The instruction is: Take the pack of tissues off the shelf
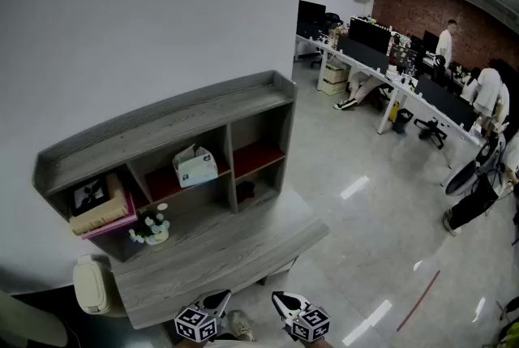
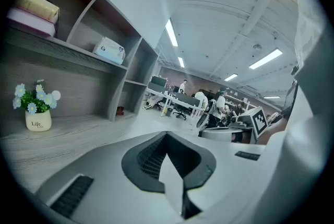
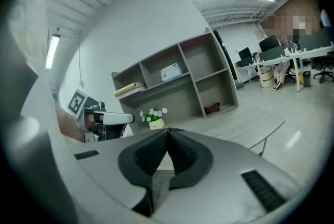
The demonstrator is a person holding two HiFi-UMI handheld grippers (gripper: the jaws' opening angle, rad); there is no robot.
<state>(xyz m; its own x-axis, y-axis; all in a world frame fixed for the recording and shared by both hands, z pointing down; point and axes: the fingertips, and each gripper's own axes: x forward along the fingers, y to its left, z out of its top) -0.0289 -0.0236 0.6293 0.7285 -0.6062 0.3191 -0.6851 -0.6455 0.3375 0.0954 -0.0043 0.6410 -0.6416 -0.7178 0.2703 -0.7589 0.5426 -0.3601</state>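
Grey wooden shelf (image 1: 162, 123) holds the pack of tissues (image 1: 195, 167) in its middle upper bay, well apart from the left tongs (image 1: 219, 299) and right tongs (image 1: 280, 301). Both are closed, empty, low at the desk (image 1: 211, 249) edge, apparently awaiting the reach.

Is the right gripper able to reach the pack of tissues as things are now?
Probably yes, after an approach. The pack of tissues sits alone in an open-fronted compartment; the flower pot stands lower, off to the side. The right gripper is well short of it, jaws shut.
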